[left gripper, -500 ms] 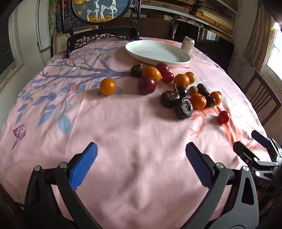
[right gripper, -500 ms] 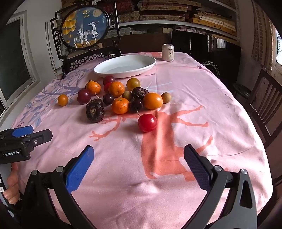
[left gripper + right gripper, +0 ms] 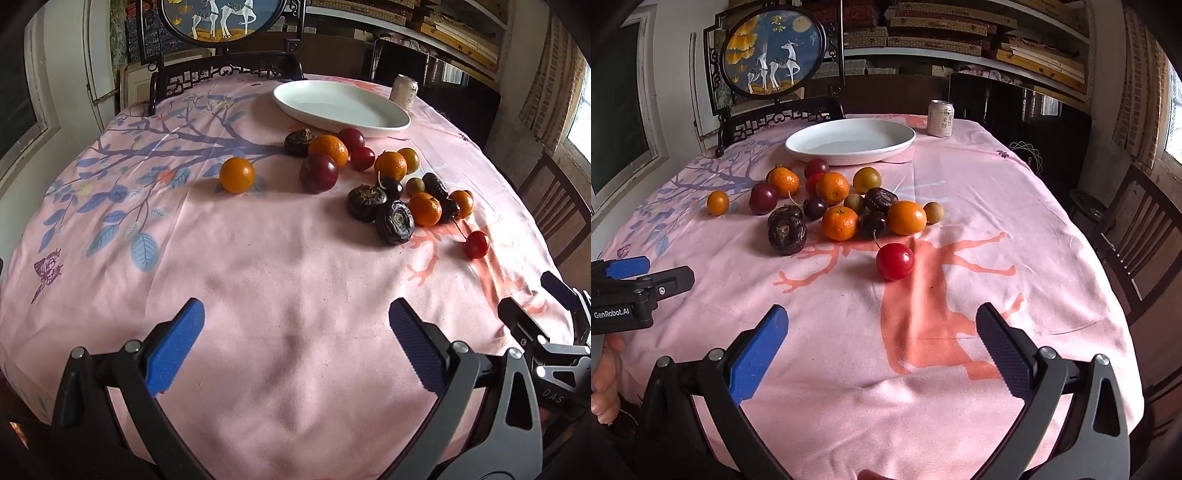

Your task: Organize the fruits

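Several fruits lie loose on the pink tablecloth: oranges (image 3: 237,175), dark plums (image 3: 318,173), dark wrinkled fruits (image 3: 395,222) and a red cherry (image 3: 476,244), which is nearest in the right wrist view (image 3: 895,261). A white oval plate (image 3: 340,107) stands empty behind them; it also shows in the right wrist view (image 3: 851,142). My left gripper (image 3: 295,325) is open and empty over bare cloth, short of the fruits. My right gripper (image 3: 882,328) is open and empty, just short of the cherry.
A drink can (image 3: 940,118) stands at the plate's far right. A carved chair and a round deer picture (image 3: 772,55) stand behind the table. Wooden chairs (image 3: 1137,236) stand at the right. The table edge runs just below both grippers.
Both grippers have moved slightly forward toward the fruits. Nothing was taken hold of and no fruit has moved.
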Demonstrator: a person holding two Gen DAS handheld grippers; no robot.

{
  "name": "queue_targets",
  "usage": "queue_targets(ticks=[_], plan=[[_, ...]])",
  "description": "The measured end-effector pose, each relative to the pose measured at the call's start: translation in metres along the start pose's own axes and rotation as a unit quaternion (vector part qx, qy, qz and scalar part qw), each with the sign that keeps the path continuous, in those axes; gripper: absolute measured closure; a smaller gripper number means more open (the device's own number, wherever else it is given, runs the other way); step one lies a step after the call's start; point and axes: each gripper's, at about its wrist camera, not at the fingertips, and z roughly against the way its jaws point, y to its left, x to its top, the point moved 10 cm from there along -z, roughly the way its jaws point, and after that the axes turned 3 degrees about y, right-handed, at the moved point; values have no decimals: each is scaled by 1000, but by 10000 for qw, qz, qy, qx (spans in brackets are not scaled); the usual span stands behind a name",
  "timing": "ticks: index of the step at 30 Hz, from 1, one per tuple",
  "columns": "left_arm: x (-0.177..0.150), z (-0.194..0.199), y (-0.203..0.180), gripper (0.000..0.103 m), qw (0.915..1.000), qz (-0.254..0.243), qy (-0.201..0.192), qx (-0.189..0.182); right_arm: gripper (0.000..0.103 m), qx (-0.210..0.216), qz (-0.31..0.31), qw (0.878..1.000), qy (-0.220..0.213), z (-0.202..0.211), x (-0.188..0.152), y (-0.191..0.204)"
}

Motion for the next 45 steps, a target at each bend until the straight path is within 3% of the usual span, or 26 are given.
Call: queue_targets(ticks=[24, 28, 45], plan=[[1, 6, 1, 2, 9997, -24, -160, 181, 1, 665, -638, 9957, -20, 2, -1, 1], [1, 6, 2, 2, 9996, -48, -165, 211, 1, 594, -826, 9948, 6, 0, -2, -4], [1, 6, 0, 2, 9996, -71, -190, 179, 1, 644, -601, 9960, 147, -5, -8, 3]])
